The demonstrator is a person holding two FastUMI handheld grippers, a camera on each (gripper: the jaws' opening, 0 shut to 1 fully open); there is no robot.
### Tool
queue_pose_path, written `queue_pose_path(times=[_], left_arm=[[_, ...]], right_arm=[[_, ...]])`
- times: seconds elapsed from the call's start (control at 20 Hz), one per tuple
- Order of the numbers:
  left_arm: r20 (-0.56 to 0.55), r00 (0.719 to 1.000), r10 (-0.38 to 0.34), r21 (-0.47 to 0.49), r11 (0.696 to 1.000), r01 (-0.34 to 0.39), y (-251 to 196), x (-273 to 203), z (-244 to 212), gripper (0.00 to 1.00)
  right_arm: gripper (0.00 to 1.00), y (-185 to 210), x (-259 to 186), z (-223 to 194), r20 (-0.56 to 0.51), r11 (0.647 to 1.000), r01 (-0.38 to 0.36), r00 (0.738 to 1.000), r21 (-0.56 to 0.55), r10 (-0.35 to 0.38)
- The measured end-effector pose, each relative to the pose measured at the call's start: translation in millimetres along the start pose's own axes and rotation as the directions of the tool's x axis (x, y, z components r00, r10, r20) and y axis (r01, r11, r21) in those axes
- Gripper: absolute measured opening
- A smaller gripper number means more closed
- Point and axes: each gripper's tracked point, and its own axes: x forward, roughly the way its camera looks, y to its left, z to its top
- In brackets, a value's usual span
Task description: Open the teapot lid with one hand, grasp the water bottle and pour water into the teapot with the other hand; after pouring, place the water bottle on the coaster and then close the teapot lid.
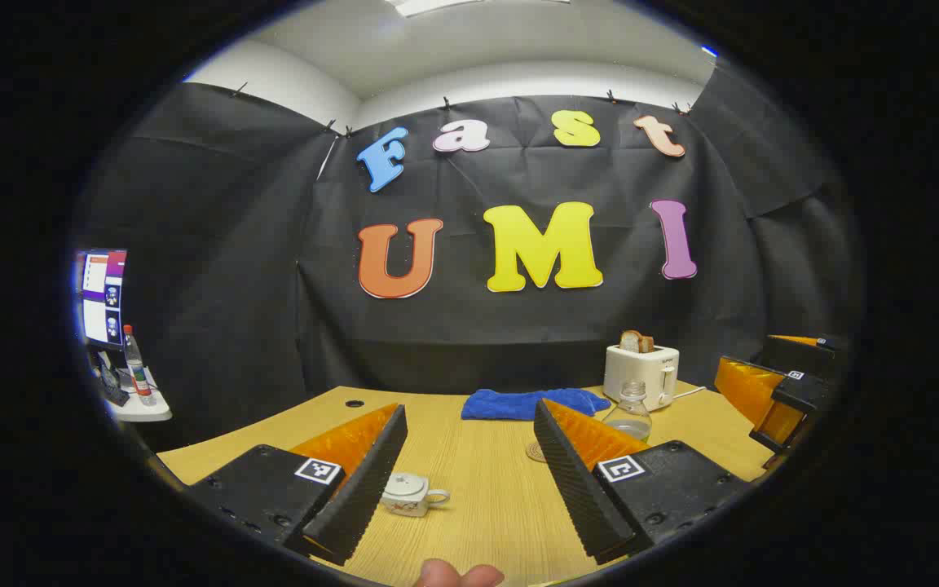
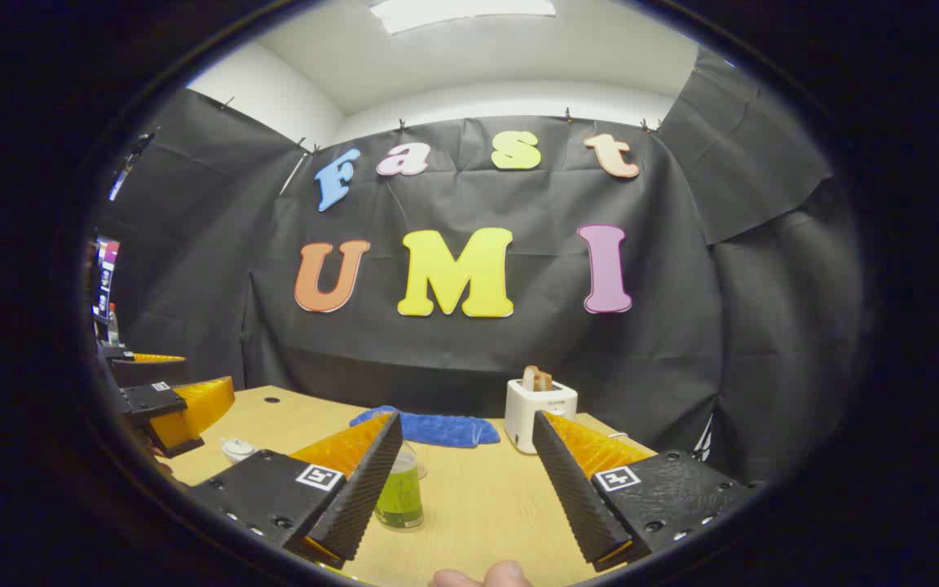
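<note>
A small white teapot point(image 1: 412, 495) with its lid on sits on the wooden table point(image 1: 478, 505), just right of my left gripper's left finger. My left gripper point(image 1: 469, 410) is open and holds nothing. A clear water bottle point(image 1: 631, 412) stands farther back, partly behind the right finger, with a round coaster point(image 1: 535, 451) peeking out beside it. My right gripper point(image 2: 466, 420) is also open with nothing in it. The teapot point(image 2: 237, 447) lies far to its left, near the other gripper point(image 2: 180, 408). A clear container of green liquid point(image 2: 400, 489) stands half behind its left finger.
A blue cloth point(image 1: 531, 403) lies at the back of the table, with a white toaster point(image 1: 642, 371) holding bread to its right. A monitor point(image 1: 101, 297) and a bottle point(image 1: 137, 371) are on a side shelf at far left. A thumb tip point(image 1: 457, 575) shows at the bottom edge.
</note>
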Motion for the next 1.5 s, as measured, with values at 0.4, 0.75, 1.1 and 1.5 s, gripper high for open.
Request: queue_pose_path(times=[0.4, 0.75, 1.1, 1.5], left_arm=[[-0.001, 1.0, 0.0, 0.004, 1.0, 0.0, 1.5, 2.2, -3.3, 0.98], [0.001, 1.0, 0.002, 0.007, 1.0, -0.002, 2.8, 2.2, -1.3, 0.98], [-0.008, 1.0, -0.002, 0.014, 1.0, 0.002, 1.6, 2.9, -4.6, 0.98], [-0.014, 1.0, 0.006, 0.024, 1.0, -0.005, 0.2, 1.9, -5.8, 0.98]], right_arm=[[0.96, -2.9, 1.9, -0.7, -0.004, 1.0, 0.008, 1.0, -0.006, -0.008], [0.96, -3.0, -1.1, 0.3, 0.0, 1.0, 0.011, 1.0, -0.007, -0.011], [0.97, -2.7, -4.6, -3.5, -0.005, 1.0, 0.006, 1.0, -0.005, -0.006], [0.96, -6.6, -0.5, -20.0, -0.03, 0.999, -0.017, 0.999, 0.027, 0.017]])
